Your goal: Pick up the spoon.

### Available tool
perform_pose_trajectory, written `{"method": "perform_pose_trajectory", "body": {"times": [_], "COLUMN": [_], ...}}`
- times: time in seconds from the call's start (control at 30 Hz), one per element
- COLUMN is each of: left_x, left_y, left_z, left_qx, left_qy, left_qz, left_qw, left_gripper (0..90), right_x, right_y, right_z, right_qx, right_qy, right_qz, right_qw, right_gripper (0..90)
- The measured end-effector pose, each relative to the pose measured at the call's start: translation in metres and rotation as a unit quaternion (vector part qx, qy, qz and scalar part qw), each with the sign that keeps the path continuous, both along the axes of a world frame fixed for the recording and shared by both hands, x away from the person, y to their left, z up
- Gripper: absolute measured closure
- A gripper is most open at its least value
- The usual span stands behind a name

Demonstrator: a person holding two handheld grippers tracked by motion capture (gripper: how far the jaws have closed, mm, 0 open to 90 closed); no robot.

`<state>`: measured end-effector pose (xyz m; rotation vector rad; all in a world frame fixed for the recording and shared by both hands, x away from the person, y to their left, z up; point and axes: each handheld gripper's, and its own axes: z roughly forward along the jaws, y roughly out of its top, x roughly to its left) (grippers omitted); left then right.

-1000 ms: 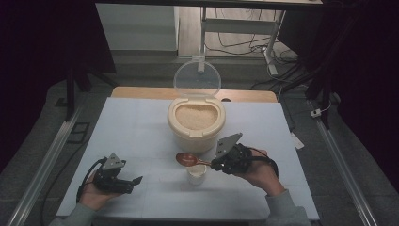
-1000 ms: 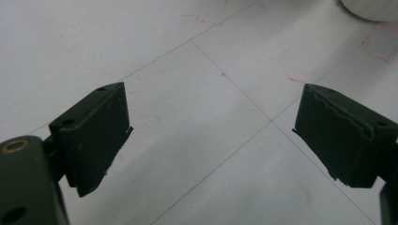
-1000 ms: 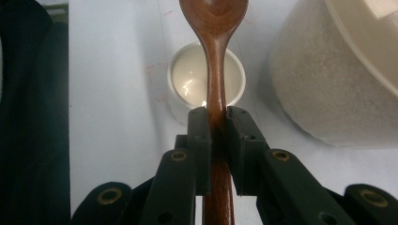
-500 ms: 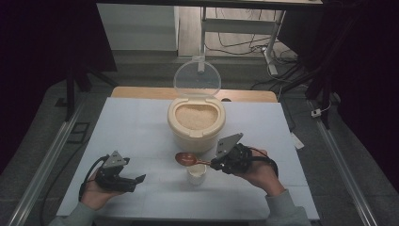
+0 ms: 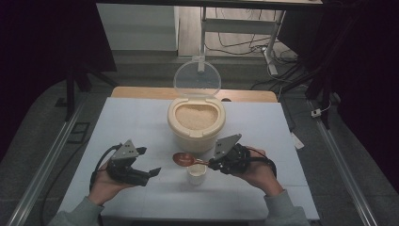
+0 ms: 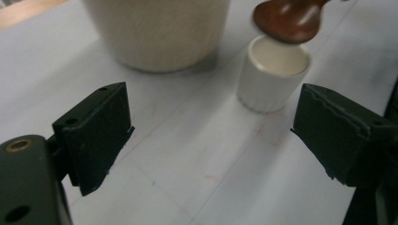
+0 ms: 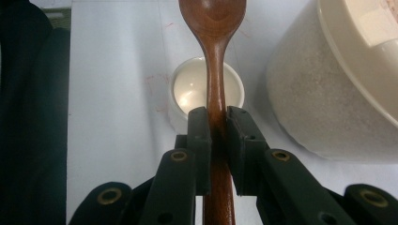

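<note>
At a white table (image 5: 263, 122), a person works a pair of hand-held grippers beside an open rice container (image 5: 196, 123). The right gripper (image 5: 212, 164) is clamped on the handle of a brown wooden spoon (image 5: 185, 159) — in the right gripper view the two black jaws pinch the handle from both sides, with the spoon's bowl reaching past them. The spoon is held roughly level, its bowl hanging just above and slightly beyond a small white cup (image 5: 196, 173), which stands on the table right in front of the container. In the left gripper view the same cup sits upright between the jaw tips and farther off, the spoon bowl hovering over its rim. The left gripper (image 5: 149, 173) is spread wide with nothing between its jaws, held above the table to the left of the cup and apart from it. The cream container holds pale grain, and its clear round lid (image 5: 197, 77) stands tipped up at the back — beyond it, the edge of a wooden board (image 5: 141, 92).
</note>
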<state>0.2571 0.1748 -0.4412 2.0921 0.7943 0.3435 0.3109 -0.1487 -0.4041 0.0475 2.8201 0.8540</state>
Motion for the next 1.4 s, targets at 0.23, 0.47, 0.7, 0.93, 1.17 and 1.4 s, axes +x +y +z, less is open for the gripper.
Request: {"method": "perform_pose_trajectory", "body": {"times": [0.23, 0.47, 0.7, 0.93, 1.17, 1.4], "left_x": [0.002, 0.010, 0.021, 0.031, 0.037, 0.036], "left_y": [-0.029, -0.064, -0.096, -0.109, -0.112, -0.117], "left_z": [0.019, 0.026, 0.026, 0.020, 0.013, 0.007], "left_qx": [0.009, 0.054, 0.103, 0.135, 0.158, 0.175], "left_qy": [-0.013, -0.012, -0.002, 0.016, 0.030, 0.038], "left_qz": [-0.052, -0.110, -0.159, -0.186, -0.209, -0.240], "left_qw": [0.9985, 0.9924, 0.9819, 0.9731, 0.9645, 0.9540], "left_gripper": [13.3, 16.6, 25.5, 36.2, 51.7, 70.1], "right_x": [-0.001, -0.002, -0.004, -0.007, -0.011, -0.016], "right_y": [0.004, 0.009, 0.014, 0.017, 0.020, 0.022], "right_z": [-0.002, -0.005, -0.009, -0.009, -0.008, -0.009], "right_qx": [-0.003, -0.008, -0.008, -0.016, -0.008, -0.016], "right_qy": [-0.001, -0.002, 0.000, -0.002, -0.011, -0.017], "right_qz": [0.007, 0.013, 0.020, 0.031, 0.046, 0.063], "right_qw": [1.0000, 0.9999, 0.9998, 0.9994, 0.9988, 0.9977], "right_gripper": [79.7, 79.8, 79.7, 79.7, 79.7, 79.7]}}
